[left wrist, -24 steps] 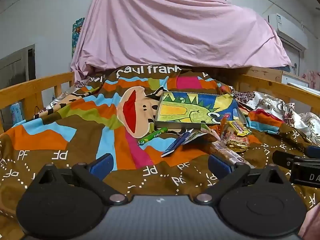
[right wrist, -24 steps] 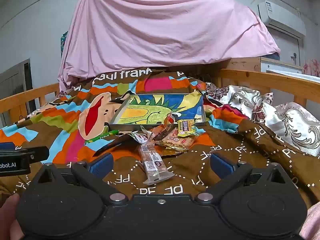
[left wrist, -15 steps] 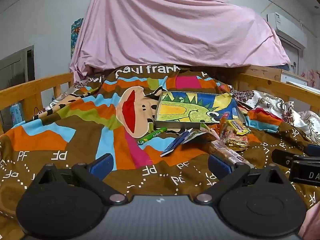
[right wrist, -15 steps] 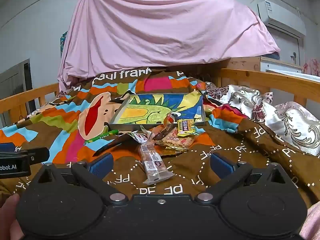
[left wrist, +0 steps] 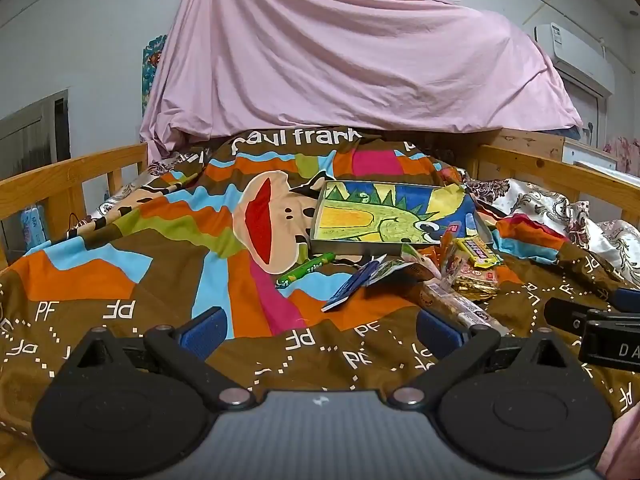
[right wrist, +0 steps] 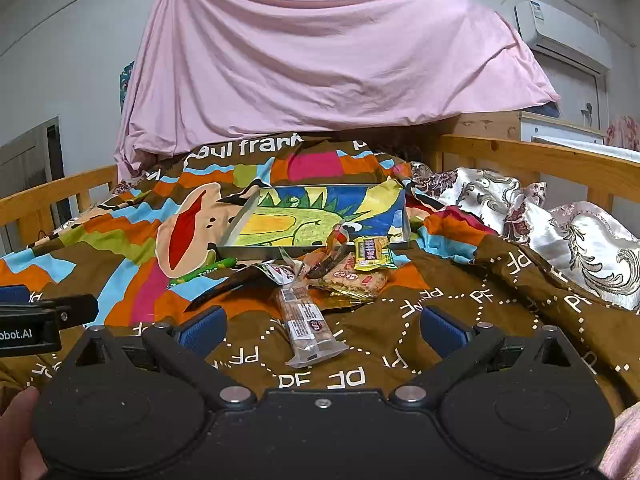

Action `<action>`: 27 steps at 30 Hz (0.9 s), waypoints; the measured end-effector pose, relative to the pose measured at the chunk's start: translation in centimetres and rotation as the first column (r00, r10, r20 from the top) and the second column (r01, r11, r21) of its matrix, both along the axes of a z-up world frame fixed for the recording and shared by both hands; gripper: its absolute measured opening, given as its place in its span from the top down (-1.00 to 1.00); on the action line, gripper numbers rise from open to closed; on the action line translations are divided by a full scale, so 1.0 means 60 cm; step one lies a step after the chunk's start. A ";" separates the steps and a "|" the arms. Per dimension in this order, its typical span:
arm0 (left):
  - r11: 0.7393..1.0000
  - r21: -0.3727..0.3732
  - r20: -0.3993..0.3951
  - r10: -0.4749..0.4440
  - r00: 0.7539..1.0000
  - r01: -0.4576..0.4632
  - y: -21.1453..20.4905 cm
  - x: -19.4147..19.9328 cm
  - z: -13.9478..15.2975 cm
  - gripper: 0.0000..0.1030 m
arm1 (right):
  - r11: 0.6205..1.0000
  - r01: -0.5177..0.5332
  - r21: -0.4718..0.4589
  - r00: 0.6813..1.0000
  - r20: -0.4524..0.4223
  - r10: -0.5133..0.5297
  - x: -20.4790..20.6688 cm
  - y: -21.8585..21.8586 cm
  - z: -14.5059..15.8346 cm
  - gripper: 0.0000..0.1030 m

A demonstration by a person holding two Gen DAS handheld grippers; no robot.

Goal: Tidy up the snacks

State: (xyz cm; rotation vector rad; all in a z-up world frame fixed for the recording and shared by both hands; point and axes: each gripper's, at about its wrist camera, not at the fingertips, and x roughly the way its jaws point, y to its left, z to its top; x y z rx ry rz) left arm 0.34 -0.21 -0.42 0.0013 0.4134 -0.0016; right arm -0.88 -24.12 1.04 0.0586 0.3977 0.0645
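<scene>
A shallow tray with a dinosaur drawing (left wrist: 394,216) (right wrist: 320,218) lies on the patterned blanket. Several snack packs are heaped at its near edge: a clear-wrapped bar (right wrist: 306,318) (left wrist: 452,304), a yellow pack (right wrist: 372,252) (left wrist: 478,252), a biscuit pack (right wrist: 354,280), a green stick (left wrist: 306,270) (right wrist: 202,272) and a blue packet (left wrist: 352,286). My left gripper (left wrist: 320,330) is open and empty, short of the pile. My right gripper (right wrist: 322,328) is open and empty, with the clear bar lying between its fingers on the blanket.
Wooden bed rails (left wrist: 68,184) (right wrist: 540,160) run along both sides. A pink sheet (left wrist: 340,60) drapes the far end. A floral quilt (right wrist: 560,232) is bunched at the right. The other gripper shows at each view's edge (left wrist: 592,328) (right wrist: 36,320).
Both views have crept very slightly; the snacks and tray have not moved, and both grippers remain open.
</scene>
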 end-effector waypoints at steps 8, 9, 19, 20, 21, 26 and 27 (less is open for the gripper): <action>1.000 0.000 0.000 -0.001 1.000 0.001 0.000 0.000 -0.001 -0.99 | 1.000 0.000 0.001 1.000 -0.002 0.000 0.001 -0.001 0.000 -0.99; 1.000 0.001 0.000 0.000 1.000 0.000 0.000 0.000 0.000 -0.99 | 1.000 0.000 0.001 1.000 -0.001 0.000 0.001 -0.001 0.000 -0.99; 1.000 0.001 0.000 -0.003 1.000 0.003 0.001 -0.004 0.005 -0.99 | 1.000 -0.001 0.002 1.000 -0.003 0.001 0.002 -0.002 -0.001 -0.99; 1.000 0.002 0.000 -0.003 1.000 0.003 0.001 -0.004 0.005 -0.99 | 1.000 -0.001 0.002 1.000 -0.003 0.001 0.002 -0.002 -0.001 -0.99; 1.000 0.001 0.000 -0.002 1.000 0.002 0.001 -0.004 0.004 -0.99 | 1.000 0.000 0.001 1.000 -0.003 0.000 0.002 -0.002 -0.002 -0.99; 1.000 0.003 -0.003 -0.003 1.000 0.003 0.000 -0.004 0.005 -0.99 | 1.000 0.000 0.002 1.000 -0.004 0.000 0.002 -0.002 -0.002 -0.99; 1.000 0.002 -0.004 -0.003 1.000 0.003 0.000 -0.004 0.006 -0.99 | 1.000 0.000 0.002 1.000 -0.004 0.000 0.002 -0.002 -0.002 -0.99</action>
